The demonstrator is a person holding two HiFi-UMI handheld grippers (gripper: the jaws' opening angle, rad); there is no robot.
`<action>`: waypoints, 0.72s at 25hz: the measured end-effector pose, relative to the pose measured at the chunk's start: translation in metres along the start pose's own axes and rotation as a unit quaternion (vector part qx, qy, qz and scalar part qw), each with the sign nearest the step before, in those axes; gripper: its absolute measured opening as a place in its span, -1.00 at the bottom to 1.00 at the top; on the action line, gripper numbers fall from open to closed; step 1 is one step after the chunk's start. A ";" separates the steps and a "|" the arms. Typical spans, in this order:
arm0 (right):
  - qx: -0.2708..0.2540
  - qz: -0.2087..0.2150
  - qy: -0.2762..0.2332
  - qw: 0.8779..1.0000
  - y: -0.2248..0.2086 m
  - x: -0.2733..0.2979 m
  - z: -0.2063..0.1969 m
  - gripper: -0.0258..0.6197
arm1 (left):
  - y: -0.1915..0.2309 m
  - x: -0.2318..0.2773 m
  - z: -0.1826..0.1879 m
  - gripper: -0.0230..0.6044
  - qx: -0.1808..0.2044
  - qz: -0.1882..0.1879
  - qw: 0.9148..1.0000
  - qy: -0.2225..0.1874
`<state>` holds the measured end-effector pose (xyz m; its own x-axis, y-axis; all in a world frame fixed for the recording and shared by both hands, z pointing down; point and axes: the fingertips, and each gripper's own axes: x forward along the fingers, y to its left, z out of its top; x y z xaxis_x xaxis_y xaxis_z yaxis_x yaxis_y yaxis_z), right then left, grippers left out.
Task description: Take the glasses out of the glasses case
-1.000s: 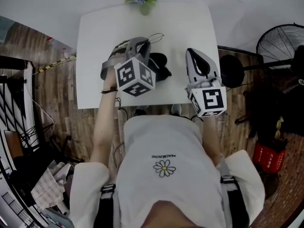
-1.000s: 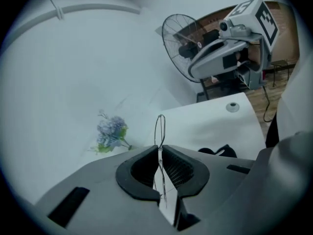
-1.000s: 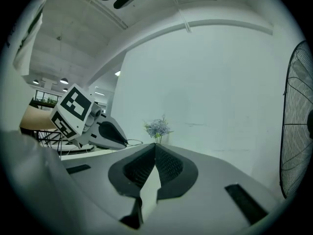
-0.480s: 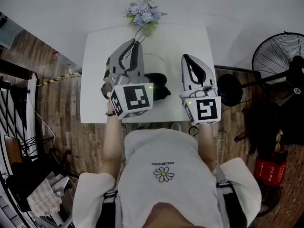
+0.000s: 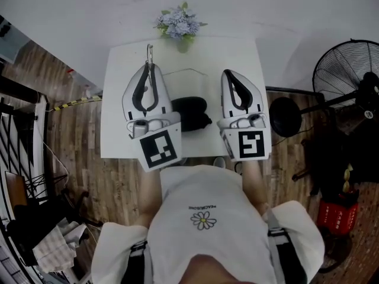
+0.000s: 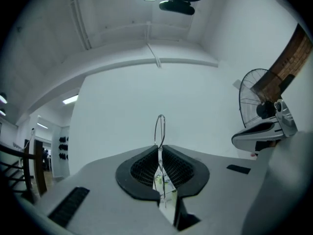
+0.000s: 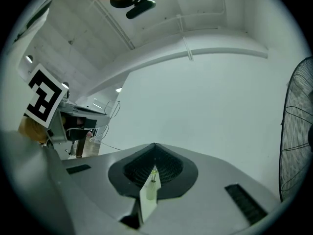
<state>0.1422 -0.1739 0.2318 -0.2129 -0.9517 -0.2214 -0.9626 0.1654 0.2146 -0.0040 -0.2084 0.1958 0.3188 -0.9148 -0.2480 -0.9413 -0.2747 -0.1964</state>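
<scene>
Head view: my left gripper hangs over the white table, wire glasses poking past its fingertips. The black glasses case lies between both grippers. Left gripper view: fingers clamped on the thin frame. Right gripper view: right gripper fingers together, nothing held.

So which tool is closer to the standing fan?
Right. The right tool is over the fan-side half of the table; the left tool, shut on the glasses, is farther from the fan, beyond the black case.
</scene>
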 end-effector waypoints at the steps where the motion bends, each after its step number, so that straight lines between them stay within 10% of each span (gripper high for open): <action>1: 0.001 -0.002 0.000 1.000 0.000 -0.001 0.000 -0.89 | 0.002 -0.003 -0.002 -0.80 -0.009 0.006 1.000 0.002; 18: 0.011 0.000 0.010 1.000 0.009 -0.004 -0.008 -0.89 | 0.030 -0.030 -0.027 -0.80 -0.049 0.051 0.997 0.007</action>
<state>0.1361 -0.1706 0.2426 -0.2100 -0.9565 -0.2025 -0.9661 0.1712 0.1932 -0.0453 -0.1969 0.2228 0.2204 -0.9434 -0.2479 -0.9752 -0.2076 -0.0770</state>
